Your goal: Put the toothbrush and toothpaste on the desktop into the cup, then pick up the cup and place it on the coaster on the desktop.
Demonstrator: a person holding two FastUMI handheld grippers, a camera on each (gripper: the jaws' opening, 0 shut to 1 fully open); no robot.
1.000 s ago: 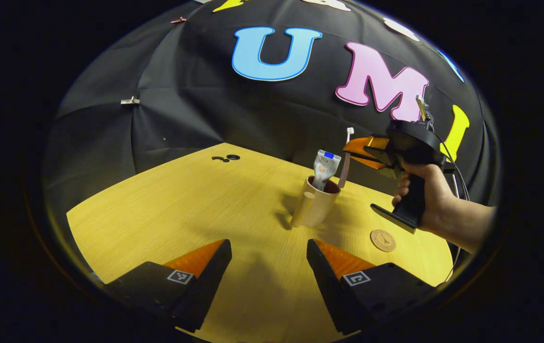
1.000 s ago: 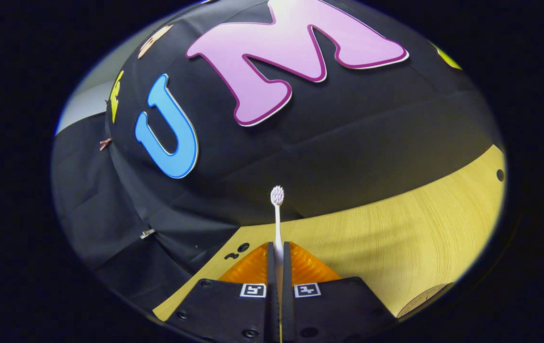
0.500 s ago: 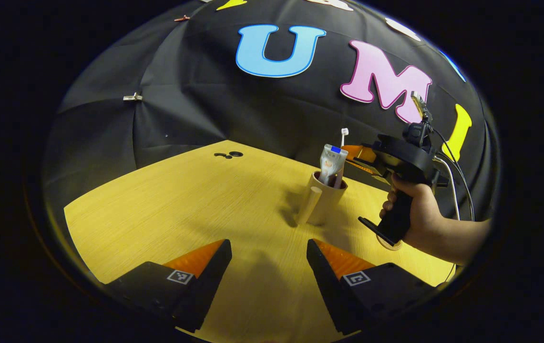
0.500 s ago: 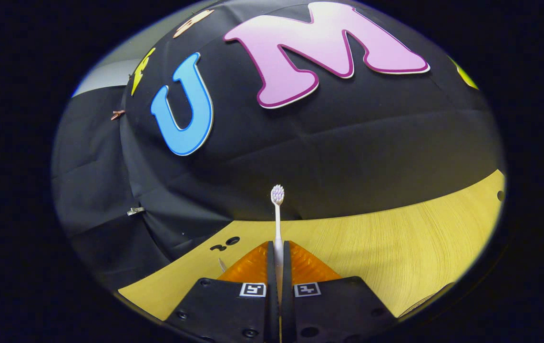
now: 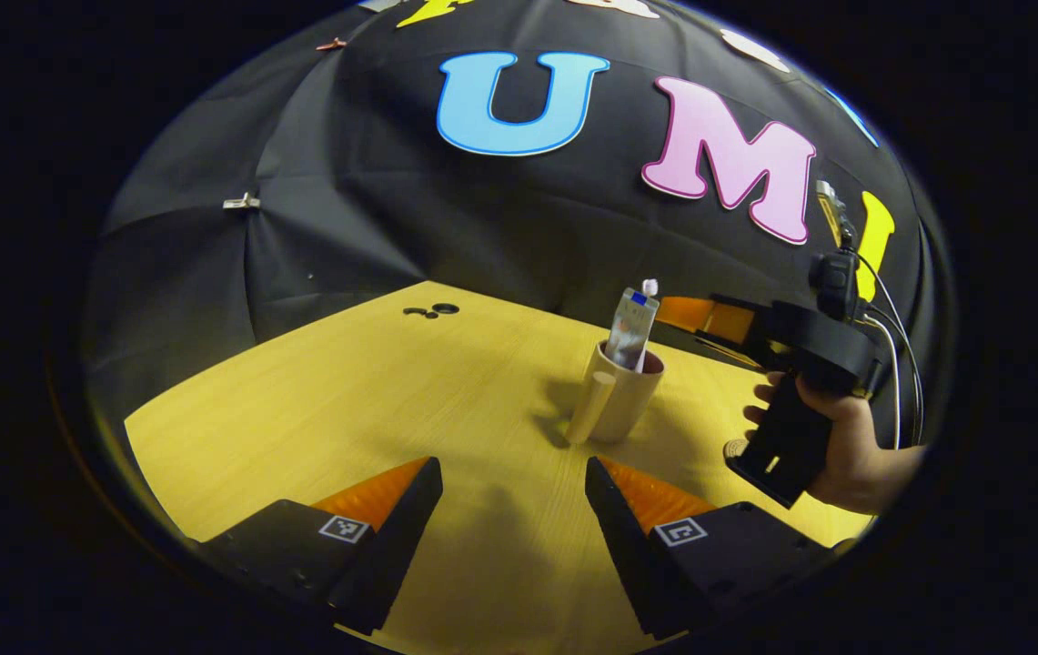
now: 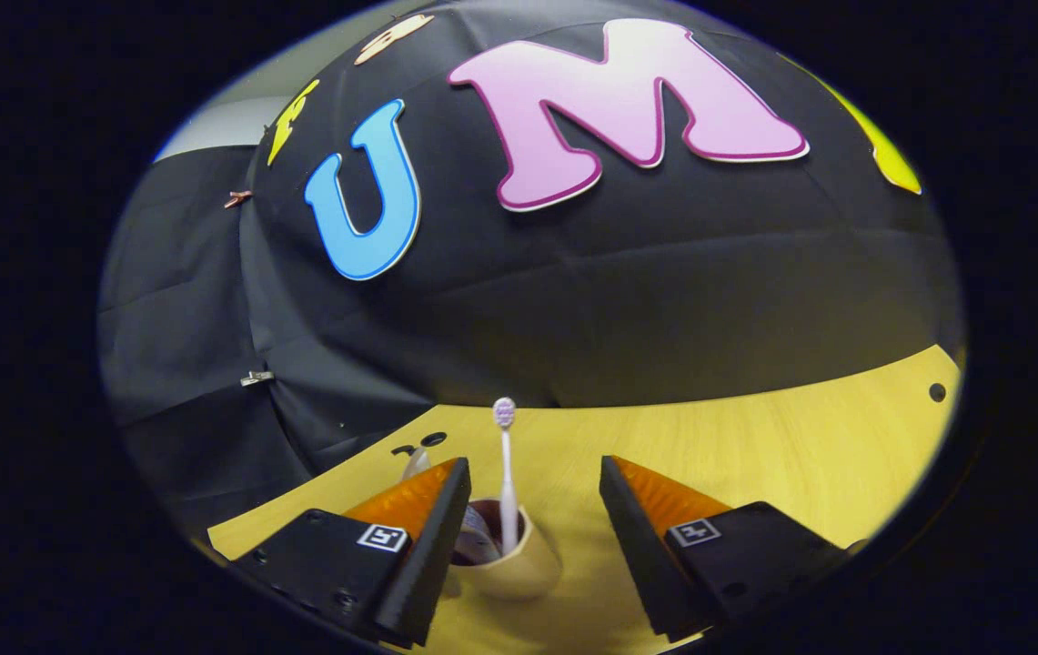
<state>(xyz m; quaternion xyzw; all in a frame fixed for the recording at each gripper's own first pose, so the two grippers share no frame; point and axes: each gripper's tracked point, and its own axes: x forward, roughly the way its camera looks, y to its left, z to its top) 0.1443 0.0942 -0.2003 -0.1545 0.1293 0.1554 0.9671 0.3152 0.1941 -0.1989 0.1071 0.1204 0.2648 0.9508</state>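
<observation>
A beige cup [image 5: 614, 400] stands on the yellow desktop [image 5: 373, 400], just ahead of my open left gripper [image 5: 514, 482]. Upright inside it are the toothpaste tube [image 5: 632, 320] and the white toothbrush [image 5: 650, 287]. My right gripper [image 5: 678, 309], held by a hand [image 5: 851, 446], hovers to the right of the cup at the height of the tube's top. In the right gripper view the right gripper [image 6: 532, 473] is open, with the toothbrush [image 6: 506, 473] standing free between its fingers in the cup [image 6: 514, 564]. The round coaster [image 5: 734, 448] lies right of the cup, mostly hidden behind the handle.
Small black rings [image 5: 432, 309] lie near the desktop's far edge by the cloth wall. A small hole [image 6: 937, 392] marks the desktop at the far right in the right gripper view. Bare desktop stretches to the left of the cup.
My right gripper carried the toothbrush over the cup, lowered it in and opened, letting it go. The toothbrush now stands in the cup beside the toothpaste. My left gripper barely moved.
</observation>
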